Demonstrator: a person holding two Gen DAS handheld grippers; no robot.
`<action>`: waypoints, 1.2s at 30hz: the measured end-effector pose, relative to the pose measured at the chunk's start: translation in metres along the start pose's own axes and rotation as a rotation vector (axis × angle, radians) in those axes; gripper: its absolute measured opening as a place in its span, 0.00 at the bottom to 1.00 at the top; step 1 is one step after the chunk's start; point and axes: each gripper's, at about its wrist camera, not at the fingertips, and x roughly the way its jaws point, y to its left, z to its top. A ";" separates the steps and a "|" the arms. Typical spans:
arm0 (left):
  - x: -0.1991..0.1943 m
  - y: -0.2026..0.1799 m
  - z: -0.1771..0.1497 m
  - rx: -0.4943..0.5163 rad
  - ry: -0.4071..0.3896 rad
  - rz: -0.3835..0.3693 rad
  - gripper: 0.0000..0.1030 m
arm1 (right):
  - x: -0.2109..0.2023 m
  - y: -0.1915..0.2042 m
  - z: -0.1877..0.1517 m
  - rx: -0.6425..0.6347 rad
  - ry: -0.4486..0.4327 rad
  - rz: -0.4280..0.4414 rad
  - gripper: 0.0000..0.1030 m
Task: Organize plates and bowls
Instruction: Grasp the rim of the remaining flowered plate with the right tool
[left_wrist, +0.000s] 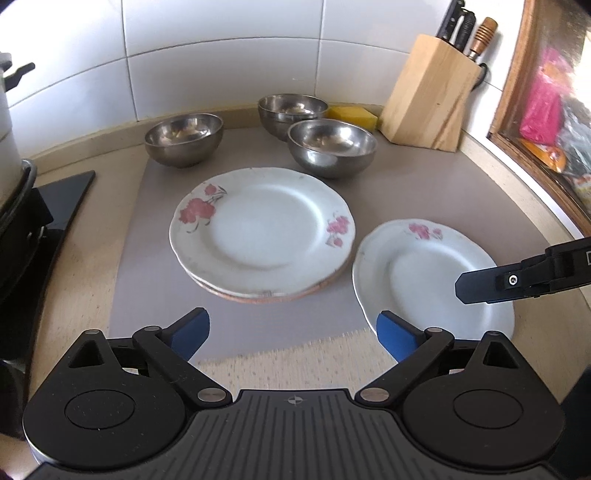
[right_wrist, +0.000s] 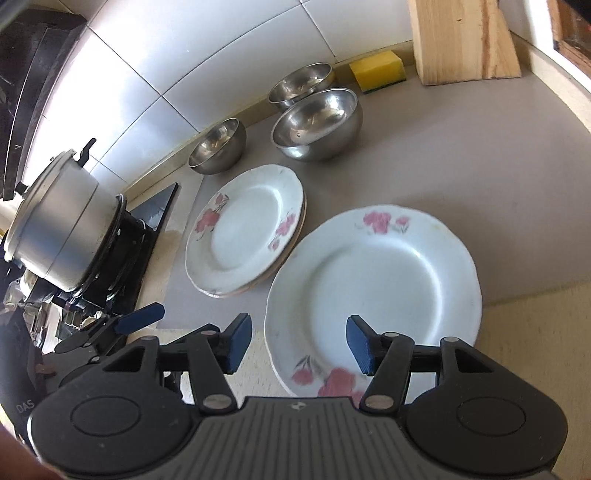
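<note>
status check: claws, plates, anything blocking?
Left claw open, empty. Right claw open over lone white floral plate. Stack of white floral plates beside it, apart. Three steel bowls behind. Nothing blocking.

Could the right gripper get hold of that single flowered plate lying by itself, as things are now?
Probably yes. The right gripper is open and hovers at the near rim of the single plate, which lies bare with nothing on it. The plate stack sits beside it, seemingly apart, and the left gripper is off to the side.
</note>
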 end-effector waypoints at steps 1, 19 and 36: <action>-0.003 0.000 -0.002 0.003 -0.001 -0.006 0.92 | -0.003 0.001 -0.004 0.005 -0.004 -0.004 0.37; -0.009 -0.047 -0.037 0.061 0.071 -0.104 0.93 | -0.054 -0.037 -0.065 0.125 -0.051 -0.105 0.42; 0.036 -0.087 -0.002 -0.096 0.112 0.049 0.94 | -0.020 -0.098 0.018 0.021 -0.068 -0.105 0.47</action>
